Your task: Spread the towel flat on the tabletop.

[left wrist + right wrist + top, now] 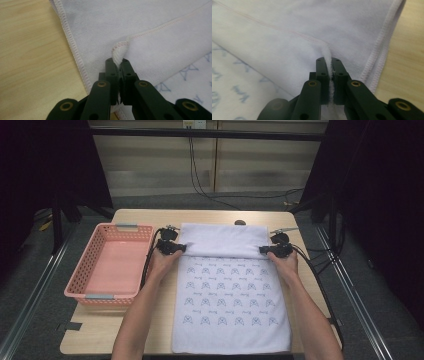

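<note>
A white towel [227, 305] with small blue motifs lies spread on the wooden table [145, 217], its far part folded back toward the person as a plain white flap [222, 241]. My left gripper [181, 248] is shut on the flap's left corner, and in the left gripper view the stitched hem [119, 50] is pinched between the black jaws of that gripper [118, 60]. My right gripper [264, 250] is shut on the flap's right corner. In the right gripper view a ridge of white cloth [327, 53] rises between the jaws of this gripper [329, 60].
A pink plastic basket [95, 245] stands empty on the left part of the table, close to my left hand. Black cables trail from both grippers. A small dark object [240, 222] lies at the table's far edge. Bare wood [407, 50] borders the towel.
</note>
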Demonstrator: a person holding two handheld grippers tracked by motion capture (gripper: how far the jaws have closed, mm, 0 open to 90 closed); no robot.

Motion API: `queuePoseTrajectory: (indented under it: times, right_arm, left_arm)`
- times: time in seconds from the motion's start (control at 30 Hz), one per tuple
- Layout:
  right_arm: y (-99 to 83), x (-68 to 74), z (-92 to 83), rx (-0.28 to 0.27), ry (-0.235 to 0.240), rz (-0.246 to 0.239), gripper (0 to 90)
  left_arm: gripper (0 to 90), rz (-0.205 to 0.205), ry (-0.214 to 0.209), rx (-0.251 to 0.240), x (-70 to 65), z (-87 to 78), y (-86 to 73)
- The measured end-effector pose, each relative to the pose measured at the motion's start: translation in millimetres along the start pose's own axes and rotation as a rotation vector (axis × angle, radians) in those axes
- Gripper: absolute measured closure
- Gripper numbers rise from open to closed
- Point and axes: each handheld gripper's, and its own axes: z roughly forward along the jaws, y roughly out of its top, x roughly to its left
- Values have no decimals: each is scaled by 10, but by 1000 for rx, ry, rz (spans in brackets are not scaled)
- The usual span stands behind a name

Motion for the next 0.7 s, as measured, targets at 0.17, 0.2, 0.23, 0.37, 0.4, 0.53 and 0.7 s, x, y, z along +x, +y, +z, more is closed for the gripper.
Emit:
queuePoseTrajectory:
  times: [0.17,0.2,0.23,0.37,0.4,0.53,0.7]
  right_arm:
    - [189,-75,-301,-127,83,29,865]
    - [239,-77,-372,-147,86,18,864]
    - [276,-75,-429,-157,82,5,864]
    - [413,-41,-775,-224,103,-29,864]
    - [439,-34,-881,-246,115,-40,864]
    - [480,4,-1180,-301,146,-63,862]
    - [464,125,-1462,-326,173,-98,860]
  left_arm:
    - [869,1,-60,-81,-144,-251,95]
    - [869,-4,-67,-110,-162,-303,112]
    - [869,12,-65,-123,-181,-388,138]
    - [870,32,-100,-207,-240,-752,201]
    - [870,41,-106,-221,-256,-820,206]
    - [870,96,-130,-288,-372,-1181,202]
    - [870,147,-149,-371,-528,-1608,221]
